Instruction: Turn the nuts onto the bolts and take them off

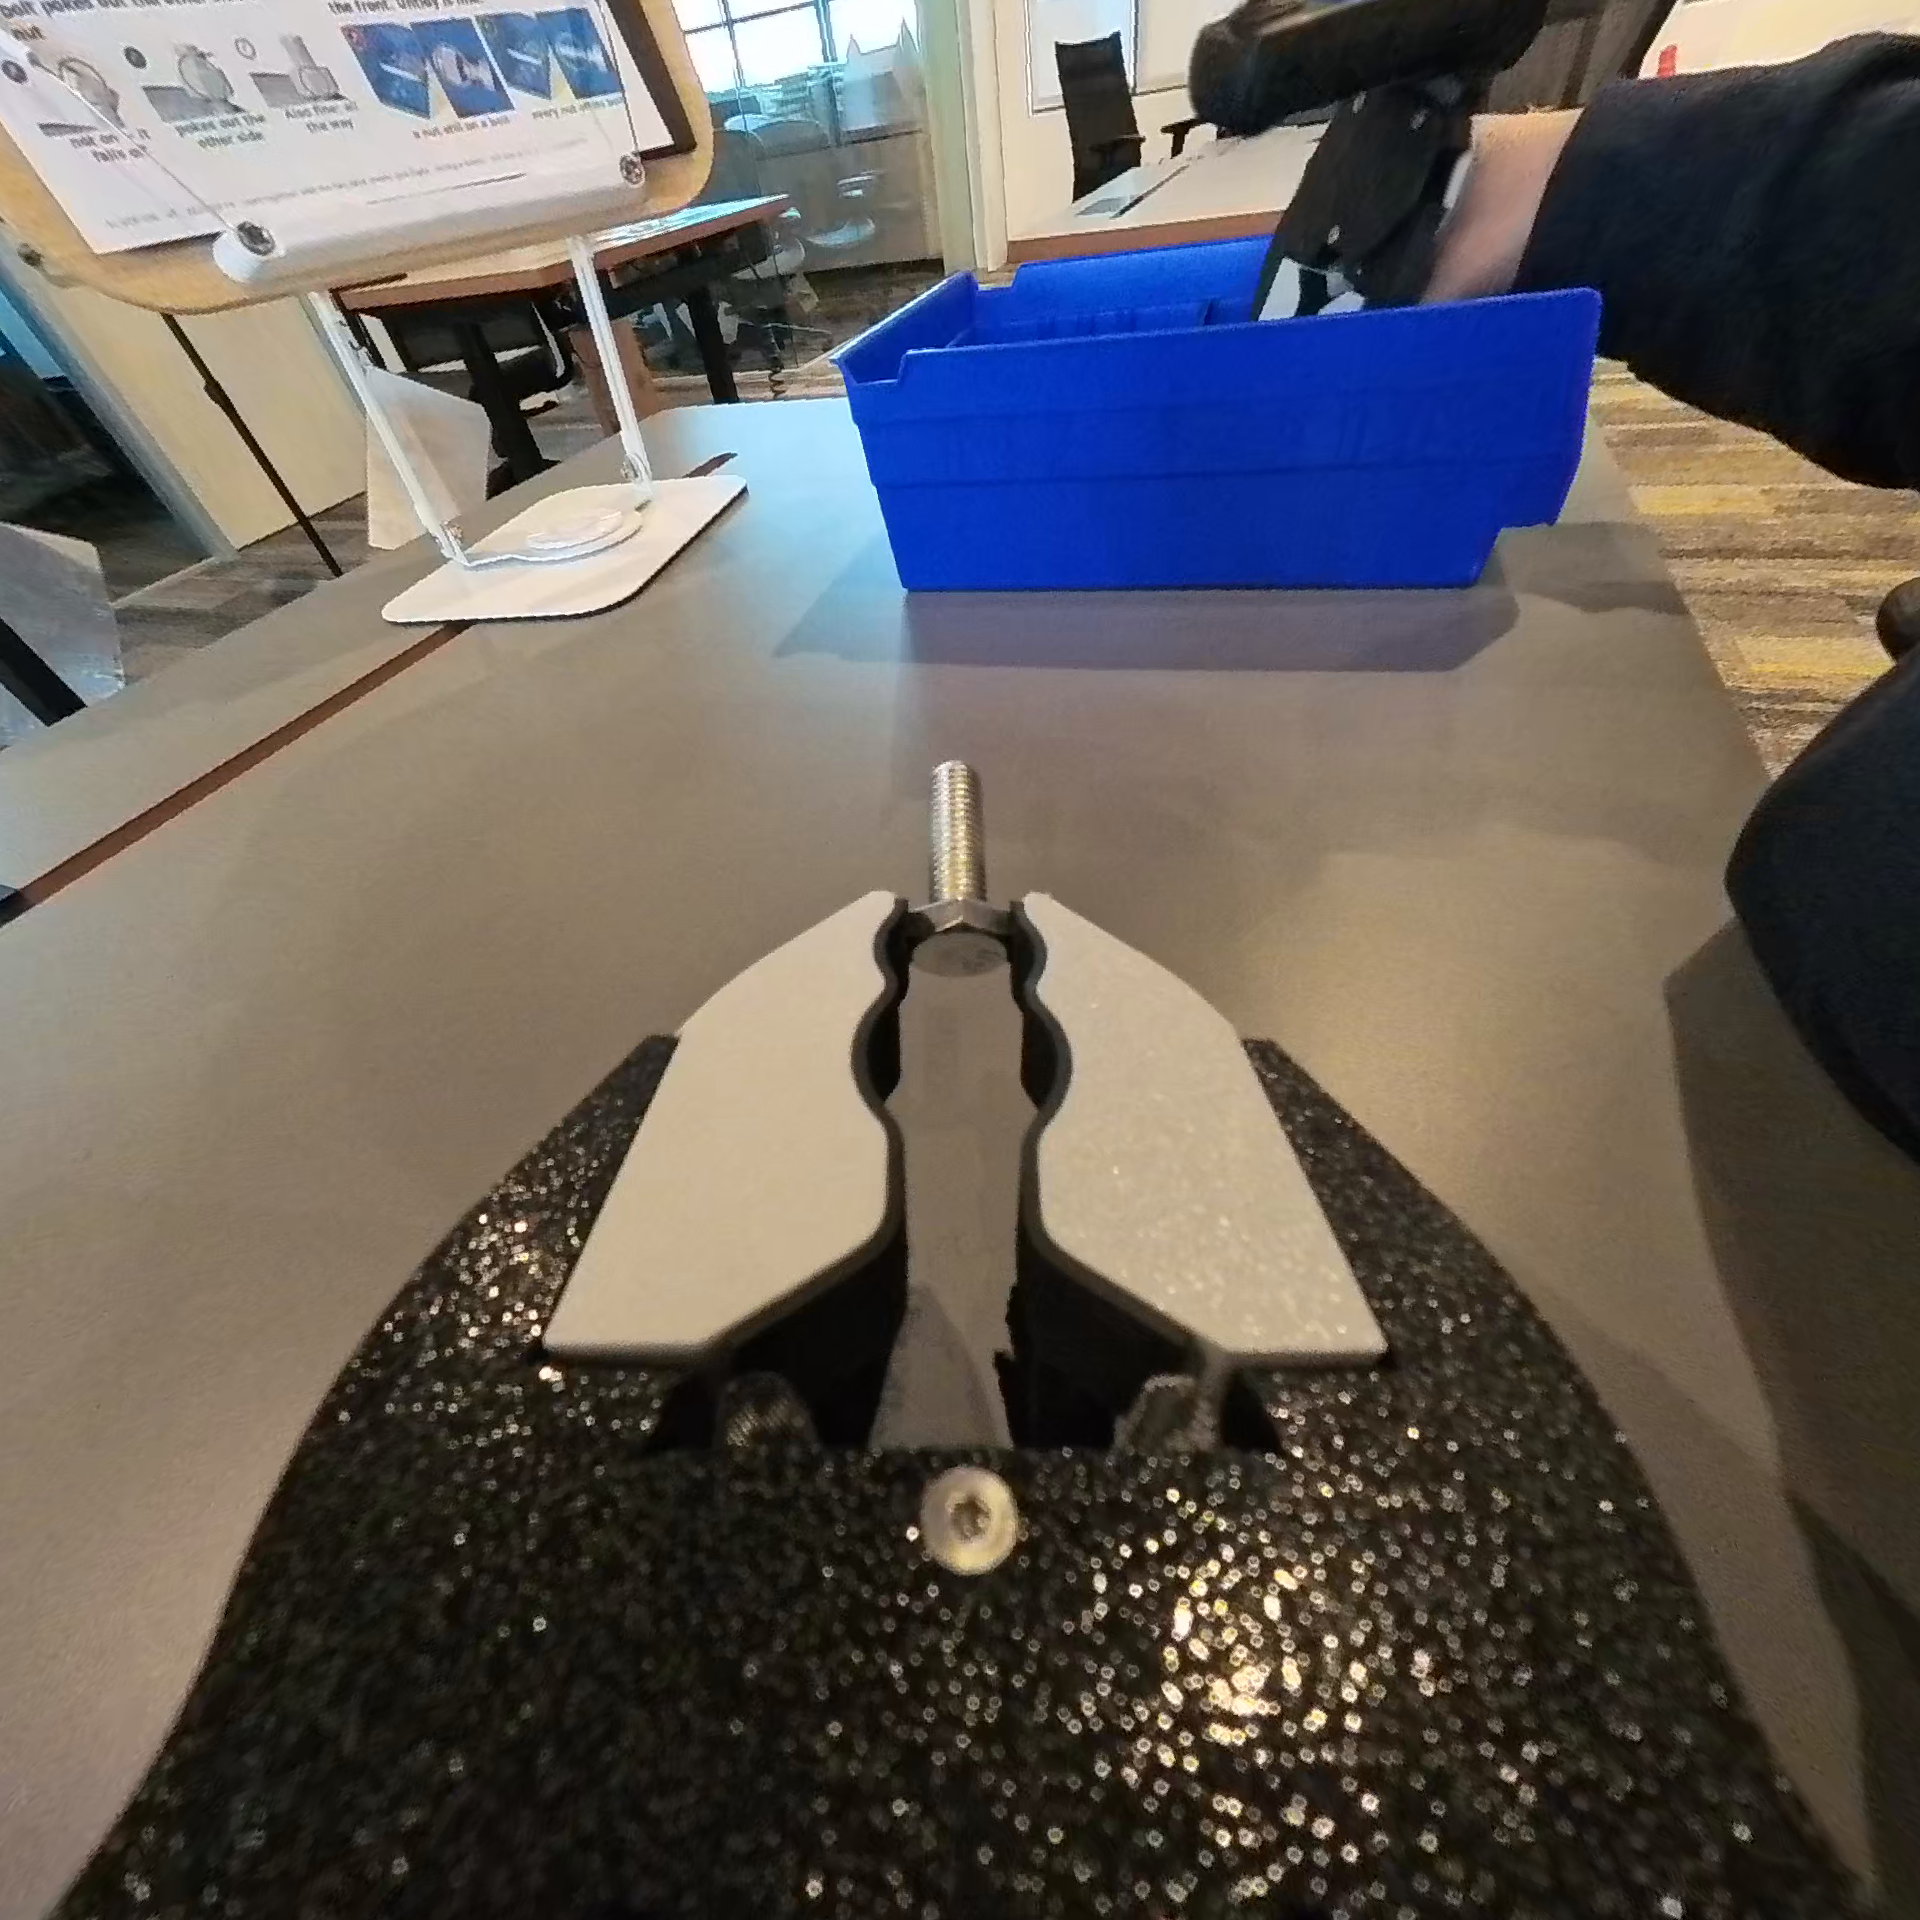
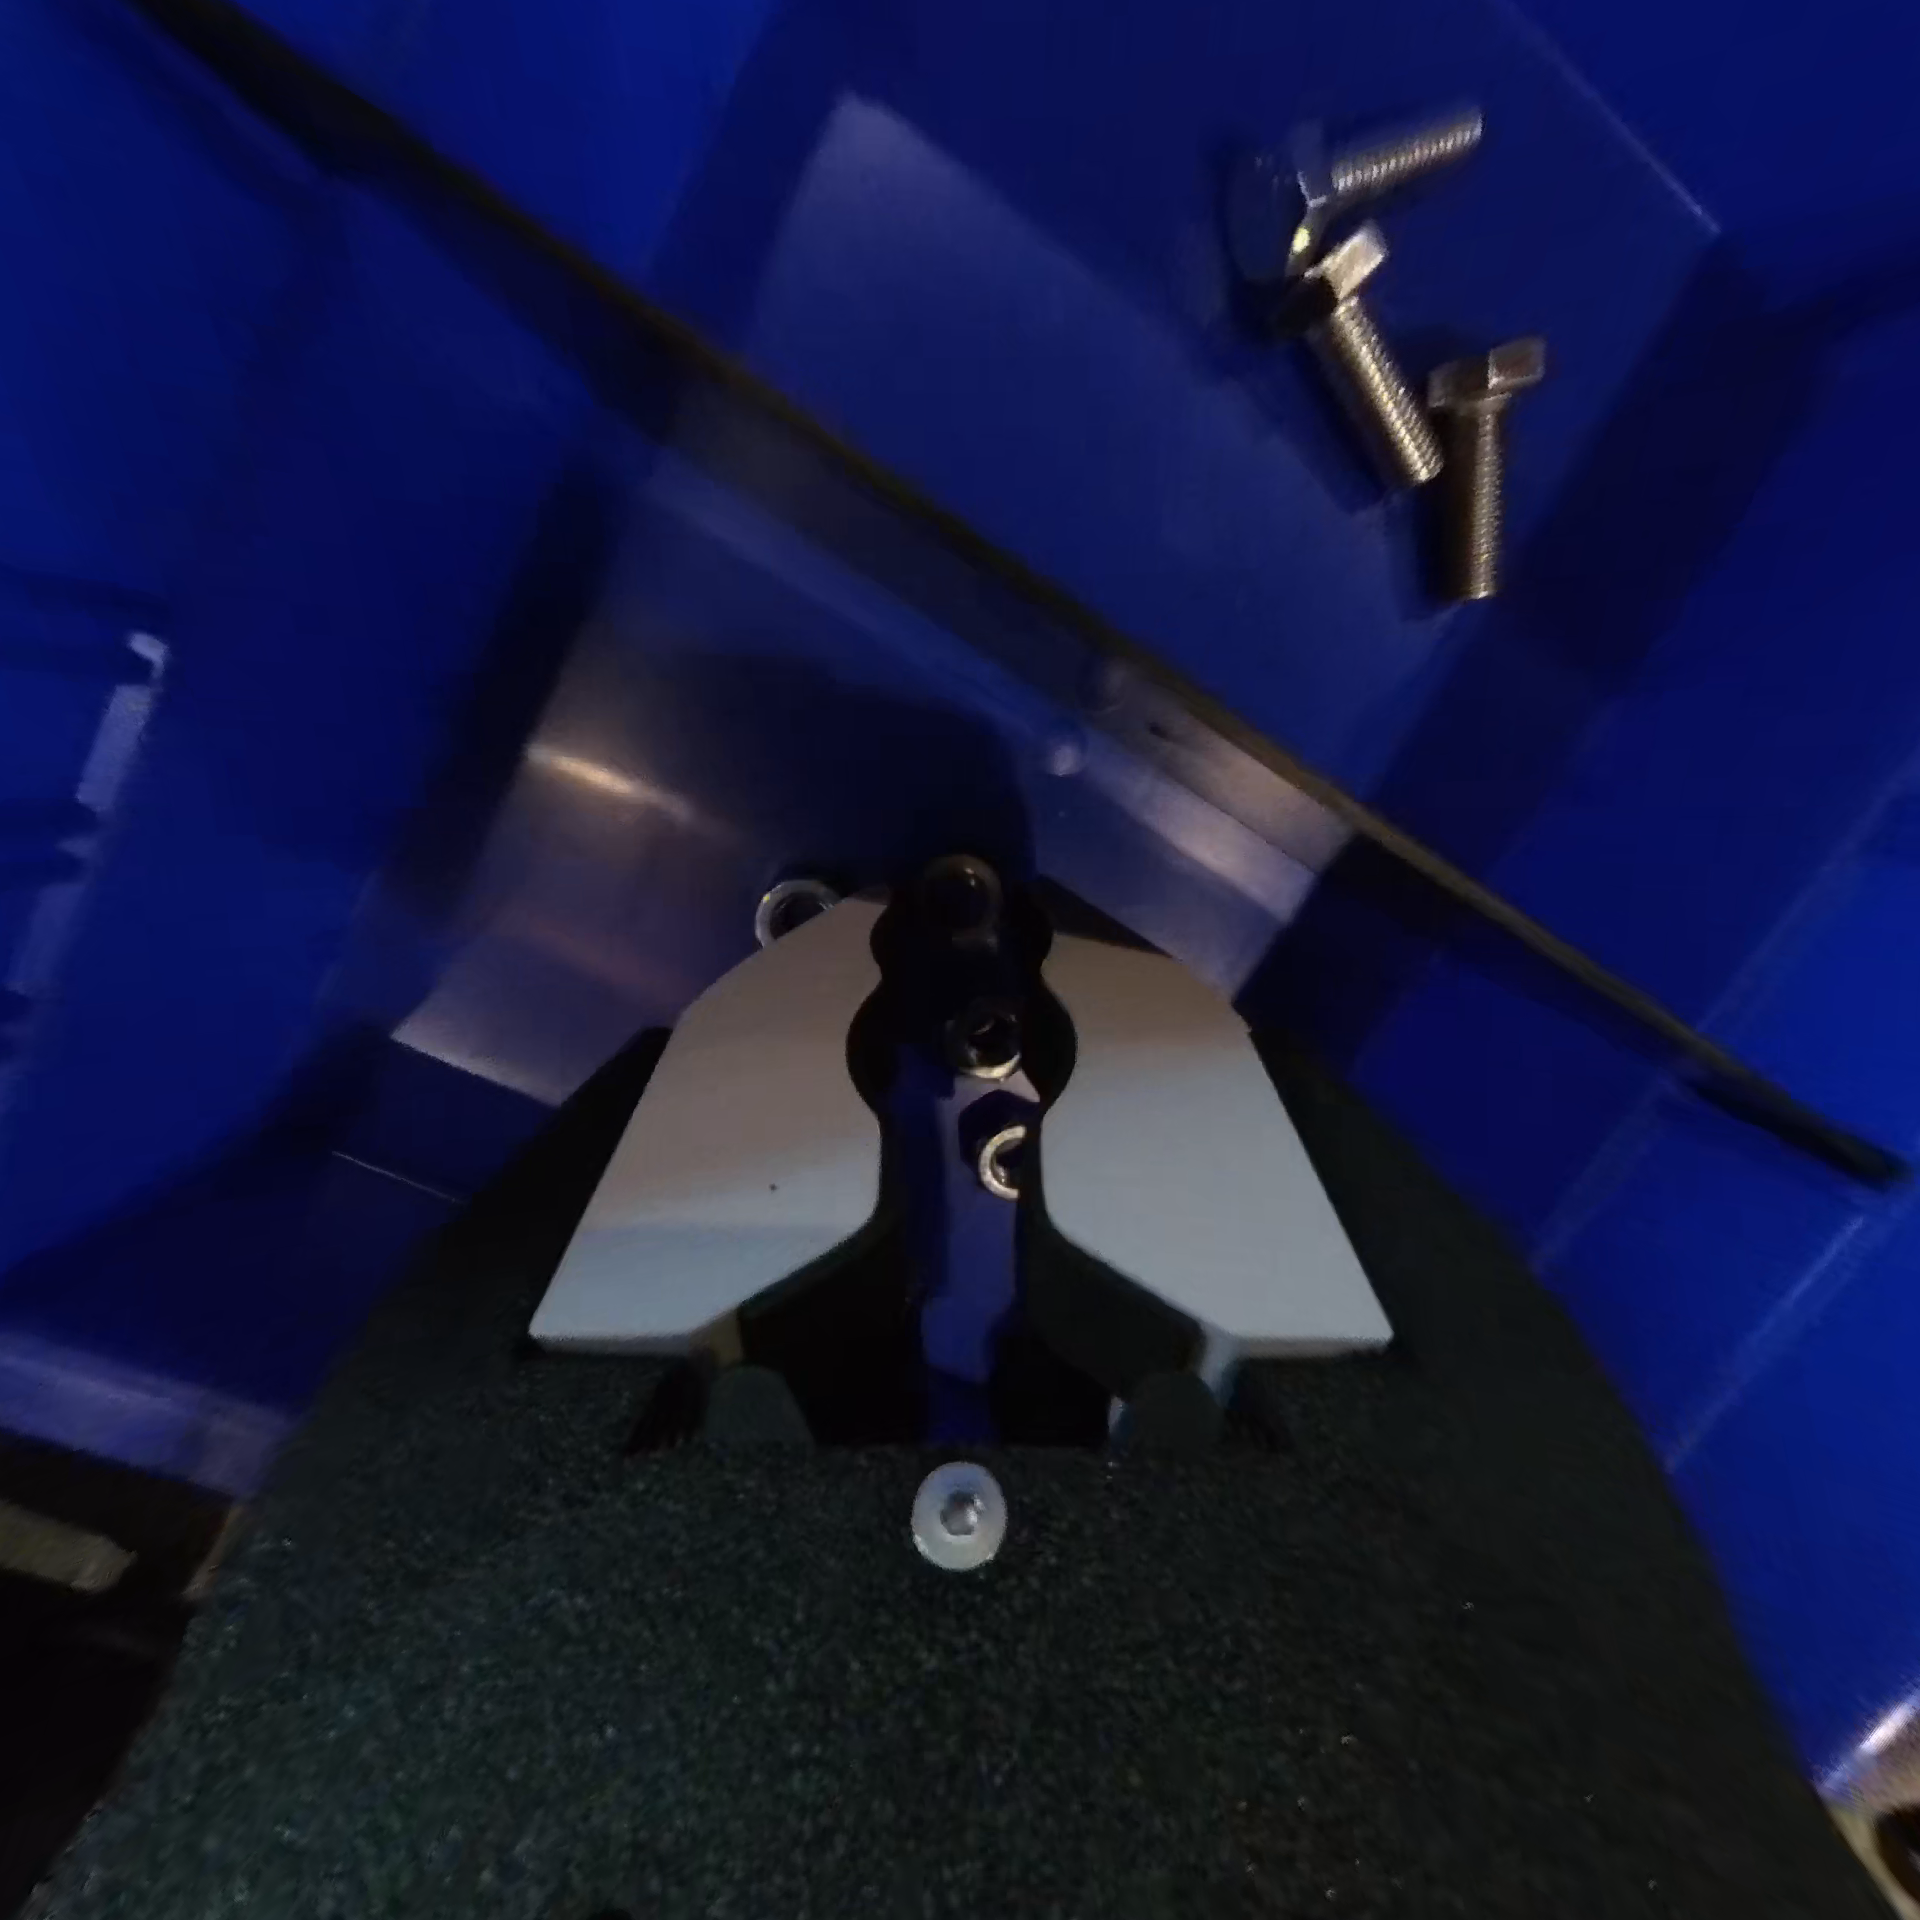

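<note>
My left gripper (image 1: 958, 920) is shut on the hex head of a silver bolt (image 1: 956, 831) and holds it above the grey table, with the threaded shank pointing forward. My right gripper (image 2: 961, 920) reaches down inside the blue bin (image 2: 312, 416); its jaws are nearly together with a dark nut (image 2: 961, 891) between the tips. More nuts (image 2: 985, 1039) lie on the bin floor under the fingers, and one (image 2: 784, 914) lies just left of them. The right gripper also shows in the left wrist view (image 1: 1351, 208), held by a hand over the bin (image 1: 1195, 478).
A black divider (image 2: 935, 540) splits the bin; three loose bolts (image 2: 1371, 353) lie in the far compartment. An instruction sign on a clear stand (image 1: 561, 530) is at the table's far left. A dark sleeve (image 1: 1766, 239) crosses at upper right. Across from one pair of fingers to the other is roughly 40 centimetres.
</note>
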`<state>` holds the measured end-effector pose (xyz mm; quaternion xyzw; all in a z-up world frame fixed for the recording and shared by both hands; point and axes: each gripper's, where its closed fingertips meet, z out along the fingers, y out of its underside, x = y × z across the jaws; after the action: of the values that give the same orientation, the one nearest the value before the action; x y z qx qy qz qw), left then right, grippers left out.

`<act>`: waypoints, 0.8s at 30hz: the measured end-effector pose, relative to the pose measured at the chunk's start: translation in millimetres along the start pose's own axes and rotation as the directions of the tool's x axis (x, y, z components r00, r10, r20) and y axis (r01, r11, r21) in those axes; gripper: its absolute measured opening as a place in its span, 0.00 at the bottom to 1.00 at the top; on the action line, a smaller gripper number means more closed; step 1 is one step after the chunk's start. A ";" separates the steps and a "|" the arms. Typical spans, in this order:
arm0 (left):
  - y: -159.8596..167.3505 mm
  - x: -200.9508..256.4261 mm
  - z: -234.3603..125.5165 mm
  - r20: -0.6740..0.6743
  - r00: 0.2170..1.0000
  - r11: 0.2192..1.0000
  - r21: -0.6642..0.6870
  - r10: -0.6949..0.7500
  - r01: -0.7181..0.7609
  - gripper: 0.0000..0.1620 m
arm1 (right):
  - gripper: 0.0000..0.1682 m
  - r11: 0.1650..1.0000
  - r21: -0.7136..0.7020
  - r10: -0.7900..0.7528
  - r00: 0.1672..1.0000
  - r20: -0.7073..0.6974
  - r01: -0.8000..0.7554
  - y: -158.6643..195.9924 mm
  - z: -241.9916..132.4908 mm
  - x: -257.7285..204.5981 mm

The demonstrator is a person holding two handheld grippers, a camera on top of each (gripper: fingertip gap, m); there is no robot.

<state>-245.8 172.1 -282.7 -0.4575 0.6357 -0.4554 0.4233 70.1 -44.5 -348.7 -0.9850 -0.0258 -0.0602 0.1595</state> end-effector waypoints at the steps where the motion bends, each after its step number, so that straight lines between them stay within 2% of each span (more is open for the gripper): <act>1: 0.1 0.2 0.1 -0.001 1.000 1.000 -0.001 0.001 -0.001 0.11 | 0.14 1.000 -0.010 0.019 1.000 -0.005 -0.019 1.2 -1.8 1.1; 3: 0.3 0.7 0.2 -0.002 1.000 1.000 -0.003 0.004 -0.004 0.11 | 0.17 0.999 0.000 0.053 0.997 -0.055 -0.054 0.0 -15.4 7.2; 5: 0.6 1.2 0.4 -0.004 1.000 1.000 -0.005 0.007 -0.007 0.11 | 0.17 0.994 0.095 0.068 0.990 -0.123 -0.056 -16.5 -43.8 7.2; 9: 1.3 3.6 1.5 -0.015 1.000 1.000 -0.013 0.020 -0.020 0.11 | 0.13 0.924 0.363 -0.043 0.974 -0.222 0.124 -84.0 -105.3 -36.9; 13: 0.9 9.3 2.8 -0.043 0.998 0.999 -0.011 0.040 -0.041 0.11 | 0.14 0.766 0.574 -0.313 0.948 -0.059 0.289 -155.9 -110.7 -141.0; 16: -0.4 15.6 3.2 -0.076 0.995 0.998 0.000 0.060 -0.060 0.11 | 0.14 0.653 0.708 -0.493 0.860 0.128 0.269 -191.6 -96.2 -217.3; 20: -2.9 27.3 2.9 -0.141 0.986 0.996 0.022 0.089 -0.086 0.11 | 0.15 0.629 0.746 -0.592 0.756 0.279 0.218 -211.2 -66.3 -268.8; 24: -4.3 34.8 2.2 -0.180 0.978 0.994 0.037 0.106 -0.101 0.11 | 0.13 0.649 0.754 -0.626 0.634 0.454 0.102 -216.9 -57.0 -298.4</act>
<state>-250.6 137.3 -283.3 -0.3745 0.6884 -0.4813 0.3927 -247.2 133.5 -265.3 -0.7776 -0.3175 0.2862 0.4611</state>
